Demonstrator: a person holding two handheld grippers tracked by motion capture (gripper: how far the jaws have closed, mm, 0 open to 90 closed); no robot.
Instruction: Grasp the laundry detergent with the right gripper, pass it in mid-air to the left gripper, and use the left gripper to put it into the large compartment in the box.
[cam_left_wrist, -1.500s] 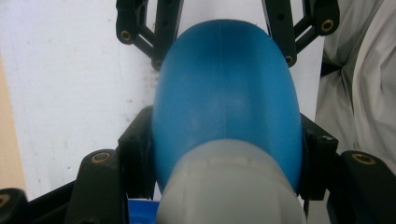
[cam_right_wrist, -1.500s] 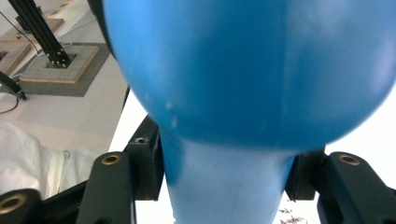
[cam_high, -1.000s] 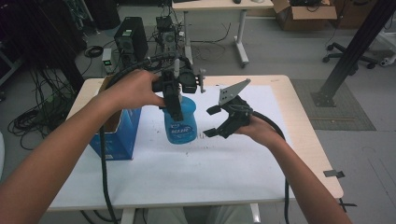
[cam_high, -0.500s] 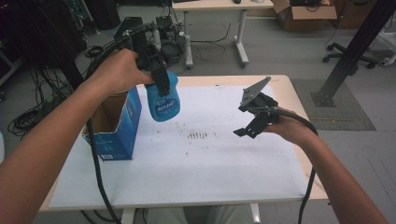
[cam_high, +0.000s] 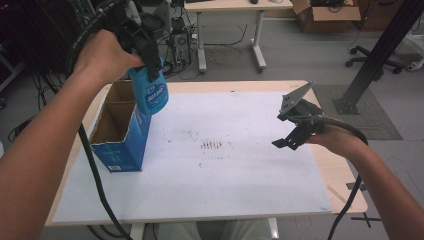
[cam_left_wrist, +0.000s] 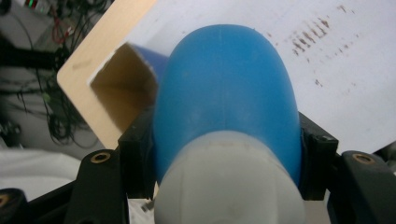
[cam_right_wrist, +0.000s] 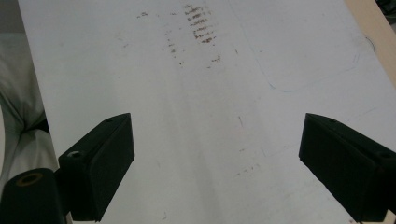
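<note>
The left gripper (cam_high: 150, 60) clamps its fingers on the blue bottle (cam_high: 150, 95), which hangs above the open box (cam_high: 120, 135) at the desk's (cam_high: 240, 200) left. Centre it over the opening, then lower it straight. The right gripper (cam_high: 295, 125) hovers wide open, holding nothing.

A blue bottle (cam_high: 151, 95) with a white cap end (cam_left_wrist: 229, 186) is being held in the air above the open blue box (cam_high: 121, 131), bottom downward and slightly tilted. The box is standing upright near the table's left edge.
</note>
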